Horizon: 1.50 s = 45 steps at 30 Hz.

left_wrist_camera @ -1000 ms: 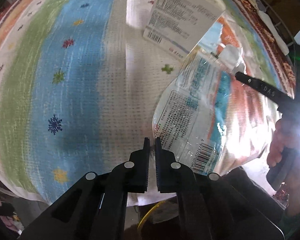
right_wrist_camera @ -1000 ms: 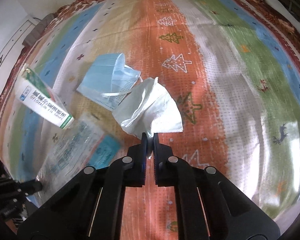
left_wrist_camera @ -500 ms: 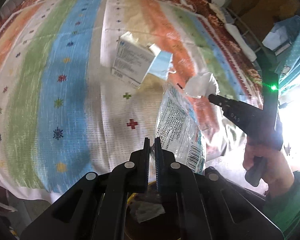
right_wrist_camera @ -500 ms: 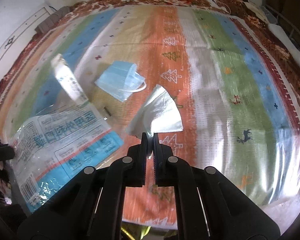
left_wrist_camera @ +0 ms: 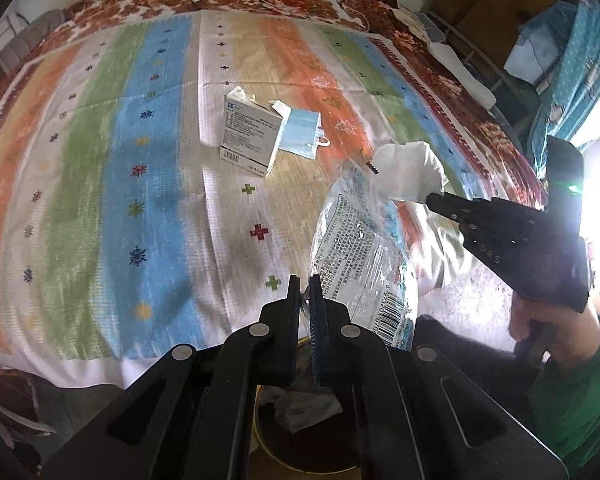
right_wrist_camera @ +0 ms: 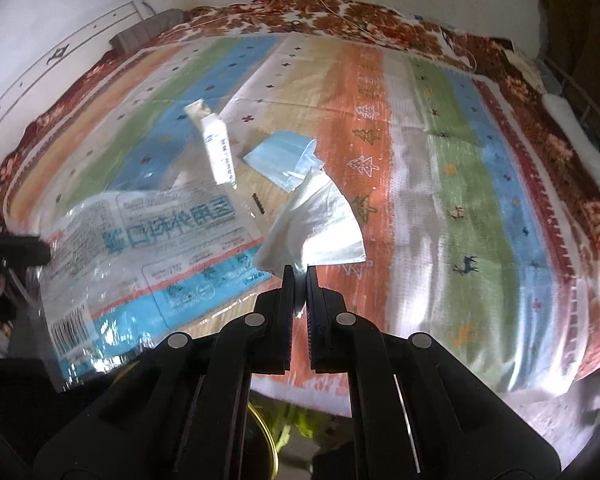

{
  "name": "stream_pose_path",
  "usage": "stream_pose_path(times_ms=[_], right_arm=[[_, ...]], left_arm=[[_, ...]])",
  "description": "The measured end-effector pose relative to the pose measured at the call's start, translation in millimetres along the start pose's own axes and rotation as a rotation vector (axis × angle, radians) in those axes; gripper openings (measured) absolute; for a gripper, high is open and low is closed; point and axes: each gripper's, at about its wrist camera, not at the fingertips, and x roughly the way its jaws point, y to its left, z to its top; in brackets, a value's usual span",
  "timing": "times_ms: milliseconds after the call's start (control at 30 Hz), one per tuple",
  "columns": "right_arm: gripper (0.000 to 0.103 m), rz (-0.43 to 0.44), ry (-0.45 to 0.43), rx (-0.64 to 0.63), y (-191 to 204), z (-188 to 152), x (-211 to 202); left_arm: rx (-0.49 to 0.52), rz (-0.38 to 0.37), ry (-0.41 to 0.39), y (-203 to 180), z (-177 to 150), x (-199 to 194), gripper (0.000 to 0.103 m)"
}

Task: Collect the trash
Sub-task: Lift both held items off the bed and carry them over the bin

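Note:
My left gripper (left_wrist_camera: 304,280) is shut on the corner of a clear plastic wrapper (left_wrist_camera: 364,248) with blue print and a barcode, held up off the bed. My right gripper (right_wrist_camera: 299,270) is shut on a crumpled white tissue (right_wrist_camera: 316,228); the left wrist view shows that tissue (left_wrist_camera: 412,168) at the right gripper's tip (left_wrist_camera: 432,200). On the striped bedspread (left_wrist_camera: 100,200) lie a white medicine box (left_wrist_camera: 250,136) and a blue face mask (left_wrist_camera: 302,134) side by side. The wrapper (right_wrist_camera: 148,248) hangs at the left in the right wrist view.
Below my left gripper stands a dark bin with a yellow rim (left_wrist_camera: 300,452) holding crumpled paper (left_wrist_camera: 304,408). A person's hand and green sleeve (left_wrist_camera: 568,380) hold the right gripper. A small dark object (right_wrist_camera: 257,204) lies on the bedspread near the mask.
Both grippers have lifted and pulled back from the bed, carrying the wrapper and the tissue. The box and mask now look farther away, and the bin has come into view below.

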Motion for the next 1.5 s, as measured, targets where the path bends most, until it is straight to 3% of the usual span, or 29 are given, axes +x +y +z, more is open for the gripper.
stream_pose_path(times_ms=[533,700,933,1500], right_arm=[[0.005,0.036,-0.025,-0.031,31.5,-58.4,-62.5],[0.005,-0.021,-0.037,-0.045,39.9,-69.9,-66.8],[0.005,0.005,-0.028,-0.025,43.1,-84.4,-70.9],[0.005,0.019,-0.021,-0.046,65.9,-134.4,-84.0]], left_arm=[[0.068,0.005,-0.03,-0.6,-50.3,-42.7,0.004],[0.08,0.004,-0.042,-3.4,-59.2,-51.0,0.004],[0.078,0.014,-0.047,-0.4,-72.9,-58.2,0.004],[0.179,0.118,0.059,-18.9,-95.7,-38.3,0.004]])
